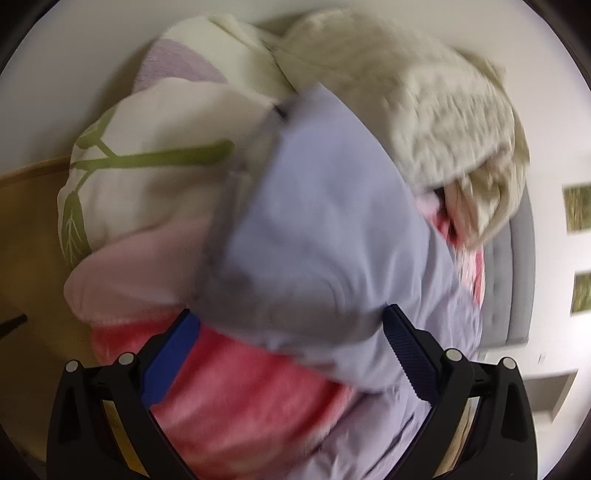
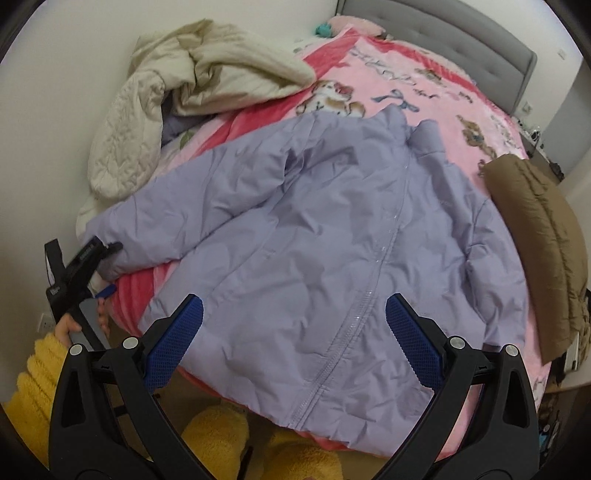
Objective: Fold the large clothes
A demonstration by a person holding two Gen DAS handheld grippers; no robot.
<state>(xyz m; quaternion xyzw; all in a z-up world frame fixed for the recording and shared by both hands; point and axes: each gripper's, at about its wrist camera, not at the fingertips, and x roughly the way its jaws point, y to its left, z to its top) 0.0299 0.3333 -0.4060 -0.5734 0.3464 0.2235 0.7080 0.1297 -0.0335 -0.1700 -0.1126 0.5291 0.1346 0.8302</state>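
A lilac puffer jacket (image 2: 332, 240) lies front up and zipped on the pink bed blanket (image 2: 388, 77), collar toward the headboard. My right gripper (image 2: 293, 317) is open, hovering above the jacket's hem. My left gripper (image 1: 288, 332) is open at the end of the jacket's left sleeve (image 1: 314, 229); the cuff lies between its blue pads, which stand apart. It also shows in the right wrist view (image 2: 92, 266) at the bed's left edge, by the sleeve cuff. The left wrist view is blurred.
A cream quilted garment (image 2: 184, 96) is heaped at the bed's far left by the wall. A brown puffer jacket (image 2: 543, 240) lies at the right edge. A grey headboard (image 2: 461, 33) stands at the far end. A leaf-print duvet (image 1: 147, 166) shows beside the sleeve.
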